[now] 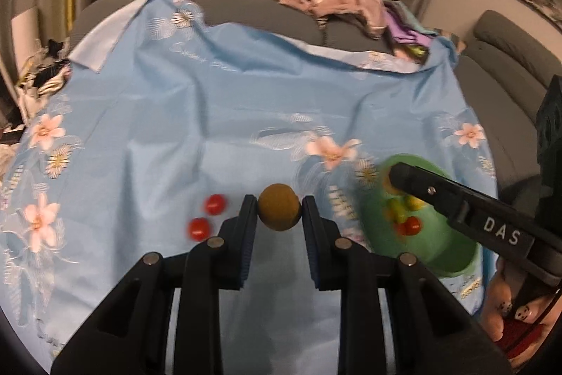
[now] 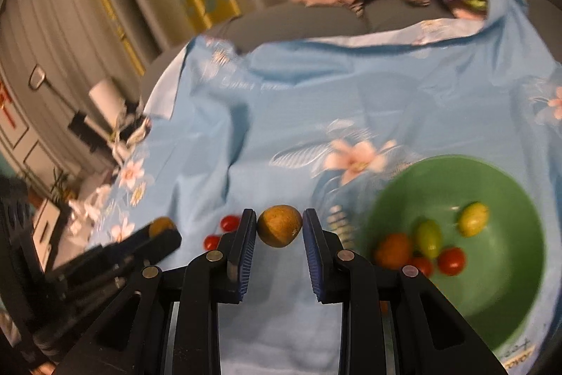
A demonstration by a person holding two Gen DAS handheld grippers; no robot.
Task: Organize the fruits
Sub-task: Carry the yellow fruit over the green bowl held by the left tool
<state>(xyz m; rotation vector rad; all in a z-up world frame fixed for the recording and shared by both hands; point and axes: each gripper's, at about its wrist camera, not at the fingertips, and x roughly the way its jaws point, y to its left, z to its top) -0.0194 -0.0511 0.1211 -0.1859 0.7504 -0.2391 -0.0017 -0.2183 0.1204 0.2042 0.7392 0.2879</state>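
Only the left wrist view shows a person's fingers (image 1: 505,308). Left hand-held gripper (image 1: 279,211) pinches a round brown fruit (image 1: 279,211). Right hand-held gripper (image 2: 279,227) pinches another brown fruit (image 2: 280,225), above blue floral cloth (image 2: 281,101) beside a green bowl (image 2: 509,206) holding small tomatoes.

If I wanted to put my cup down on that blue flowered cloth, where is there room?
The blue cloth is bare across its middle, between the pile of clothes behind and the two red tomatoes in front. It is crowded near the green bowl, where both tools carry brown fruits.
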